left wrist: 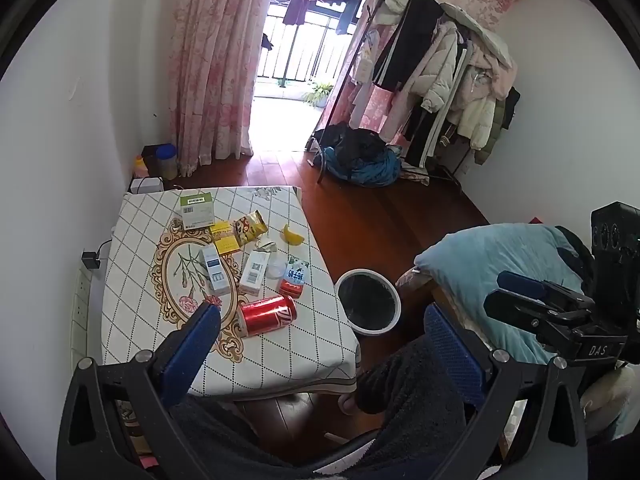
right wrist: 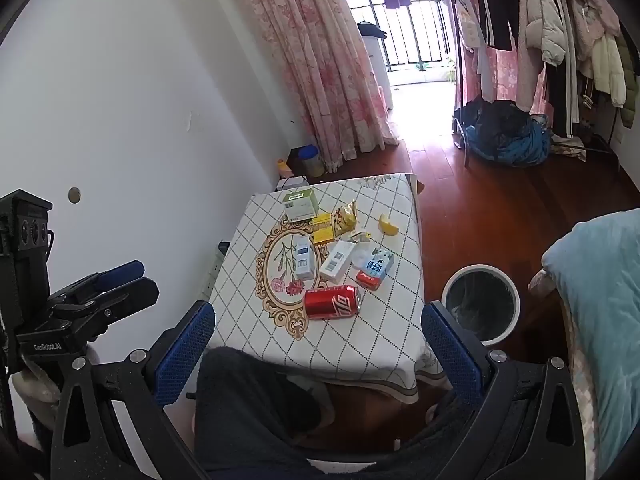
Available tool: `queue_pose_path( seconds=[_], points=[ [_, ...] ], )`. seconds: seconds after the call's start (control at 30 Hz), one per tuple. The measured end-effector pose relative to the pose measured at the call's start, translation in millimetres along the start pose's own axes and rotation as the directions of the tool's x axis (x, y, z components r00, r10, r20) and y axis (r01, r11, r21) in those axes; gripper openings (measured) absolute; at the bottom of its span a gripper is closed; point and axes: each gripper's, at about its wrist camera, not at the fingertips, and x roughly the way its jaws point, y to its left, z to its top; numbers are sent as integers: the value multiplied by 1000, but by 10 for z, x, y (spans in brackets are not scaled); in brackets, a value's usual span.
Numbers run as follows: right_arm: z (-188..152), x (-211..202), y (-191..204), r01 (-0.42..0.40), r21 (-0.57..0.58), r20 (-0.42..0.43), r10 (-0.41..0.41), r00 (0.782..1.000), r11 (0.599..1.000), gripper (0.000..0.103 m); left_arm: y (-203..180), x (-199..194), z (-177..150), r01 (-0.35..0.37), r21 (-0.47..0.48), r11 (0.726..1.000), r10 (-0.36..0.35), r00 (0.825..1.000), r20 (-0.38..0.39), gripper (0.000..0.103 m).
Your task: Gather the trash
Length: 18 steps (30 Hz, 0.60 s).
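Right wrist view alone shows a wall hole (right wrist: 74,195); both tongs (left wrist: 320,332) (right wrist: 318,336) gape wide, holding nothing.

The left hand-held gripper (left wrist: 320,344) hangs with its jaws wide and nothing between them, above the near edge of the counter (left wrist: 136,320). A red can (left wrist: 267,315) lies on its side there among small boxes (left wrist: 218,276) and what looks like a snack wrapper (left wrist: 250,226). The bin (left wrist: 368,307) stands on the floor just beside the counter.
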Motion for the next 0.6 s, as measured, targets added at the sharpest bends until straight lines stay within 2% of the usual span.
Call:
queue_pose_path(
  seconds=[0.6],
  points=[
    [-18,32,74,1,-7,-1,-1,1000,1000,103,-1,3,1,-4,7,1000,4,1000,11,103]
  ],
)
